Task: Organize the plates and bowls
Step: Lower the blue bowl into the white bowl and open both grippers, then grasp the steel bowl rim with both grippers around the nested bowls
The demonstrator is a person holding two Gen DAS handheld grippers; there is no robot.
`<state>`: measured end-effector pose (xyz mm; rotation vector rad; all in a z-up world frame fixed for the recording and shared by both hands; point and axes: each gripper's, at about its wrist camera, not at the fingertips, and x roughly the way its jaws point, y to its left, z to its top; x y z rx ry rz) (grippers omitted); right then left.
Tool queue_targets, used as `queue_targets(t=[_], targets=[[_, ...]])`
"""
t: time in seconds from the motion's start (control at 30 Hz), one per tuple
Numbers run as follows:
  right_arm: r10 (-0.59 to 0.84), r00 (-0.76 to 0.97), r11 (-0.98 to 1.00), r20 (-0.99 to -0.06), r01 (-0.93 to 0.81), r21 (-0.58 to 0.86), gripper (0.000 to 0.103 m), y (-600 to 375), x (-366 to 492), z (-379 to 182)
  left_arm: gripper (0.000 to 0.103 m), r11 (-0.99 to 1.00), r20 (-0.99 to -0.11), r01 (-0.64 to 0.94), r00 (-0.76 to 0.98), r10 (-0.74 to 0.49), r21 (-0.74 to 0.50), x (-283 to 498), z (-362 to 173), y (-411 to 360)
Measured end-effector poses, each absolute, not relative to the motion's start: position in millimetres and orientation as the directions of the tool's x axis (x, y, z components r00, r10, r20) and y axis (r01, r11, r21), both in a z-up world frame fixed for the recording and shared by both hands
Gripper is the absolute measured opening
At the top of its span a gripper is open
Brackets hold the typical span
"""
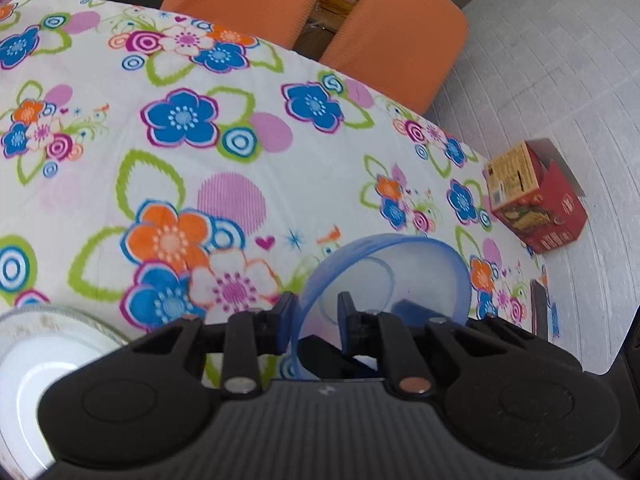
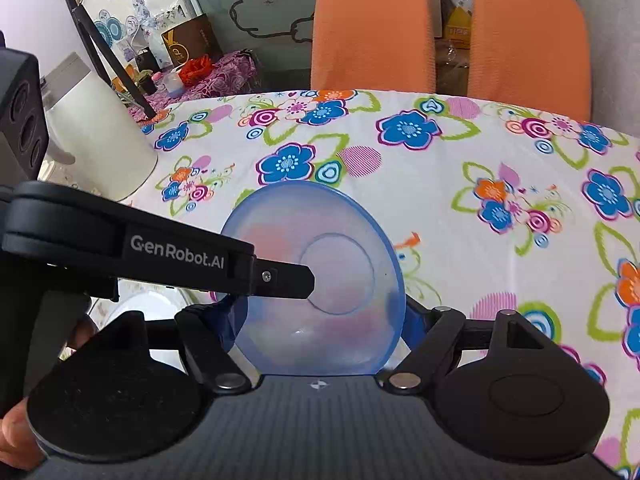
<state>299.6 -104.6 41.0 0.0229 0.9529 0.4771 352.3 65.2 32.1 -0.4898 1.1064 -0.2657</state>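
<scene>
low centre of both views, the blue bowl (image 1: 384, 280) hangs tilted above the table (image 1: 120, 80), left tool (image 1: 314, 316) pinching its rim, seemingly for handover; right tool (image 2: 320, 320) spread wide around it.

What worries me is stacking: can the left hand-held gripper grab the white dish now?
Probably not: the left hand-held gripper is shut on the blue bowl at its rim. The white dish lies close beside it, otherwise unobstructed.

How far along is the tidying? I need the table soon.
Nothing looks stacked yet. In hand: the left gripper pinches the blue bowl's rim, lifted and tilted, between the right gripper's open jaws. Left: setting it down, perhaps with the white dish.
</scene>
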Motion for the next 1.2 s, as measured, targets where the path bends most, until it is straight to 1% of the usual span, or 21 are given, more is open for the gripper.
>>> queue_targets(t=[0.23, 0.43, 0.5, 0.53, 0.57, 0.63, 0.7, 0.77, 0.87, 0.97, 1.07, 1.2], targets=[[0.373, 0.494, 0.912, -0.785, -0.35, 0.213, 0.065, -130, 239, 30, 0.012, 0.881, -0.801, 0.014, 0.409, -0.437, -0.473, 284, 25, 27], [0.377, 0.49, 0.914, -0.786, -0.336, 0.228, 0.065, -138, 217, 19, 0.013, 0.891, -0.811, 0.035, 0.399, -0.427, -0.452, 259, 11, 15], [0.386, 0.492, 0.913, -0.78, -0.323, 0.249, 0.064, -143, 216, 17, 0.016, 0.893, -0.808, 0.051, 0.406, -0.427, -0.447, 257, 10, 12], [0.389, 0.496, 0.914, -0.776, -0.316, 0.256, 0.064, -146, 215, 16, 0.019, 0.894, -0.807, 0.057, 0.408, -0.426, -0.444, 257, 10, 12], [0.385, 0.503, 0.916, -0.774, -0.308, 0.256, 0.064, -148, 215, 16, 0.028, 0.896, -0.806, 0.057, 0.414, -0.422, -0.44, 257, 10, 11], [0.375, 0.518, 0.923, -0.769, -0.289, 0.256, 0.064, -155, 214, 17, 0.035, 0.906, -0.804, 0.068, 0.435, -0.404, -0.418, 256, 13, 11], [0.379, 0.525, 0.923, -0.762, -0.273, 0.271, 0.064, -162, 213, 18, 0.038, 0.911, -0.794, 0.087, 0.462, -0.395, -0.403, 253, 18, 12], [0.385, 0.542, 0.922, -0.747, -0.264, 0.284, 0.064, -169, 213, 20, 0.045, 0.905, -0.774, 0.097, 0.486, -0.406, -0.414, 250, 23, 17], [0.372, 0.597, 0.928, -0.711, -0.242, 0.283, 0.064, -180, 209, 22, 0.049, 0.904, -0.744, 0.107, 0.532, -0.404, -0.414, 241, 32, 24], [0.346, 0.678, 0.937, -0.649, -0.213, 0.276, 0.064, -188, 201, 25, 0.056, 0.905, -0.714, 0.112, 0.577, -0.396, -0.411, 231, 39, 30], [0.28, 0.766, 0.956, -0.579, -0.166, 0.242, 0.065, -191, 190, 22, 0.056, 0.916, -0.7, 0.116, 0.61, -0.37, -0.383, 225, 38, 29], [0.247, 0.808, 0.946, -0.534, -0.084, 0.312, 0.065, -200, 180, 4, 0.058, 0.936, -0.704, 0.114, 0.631, -0.327, -0.333, 222, 28, 23]])
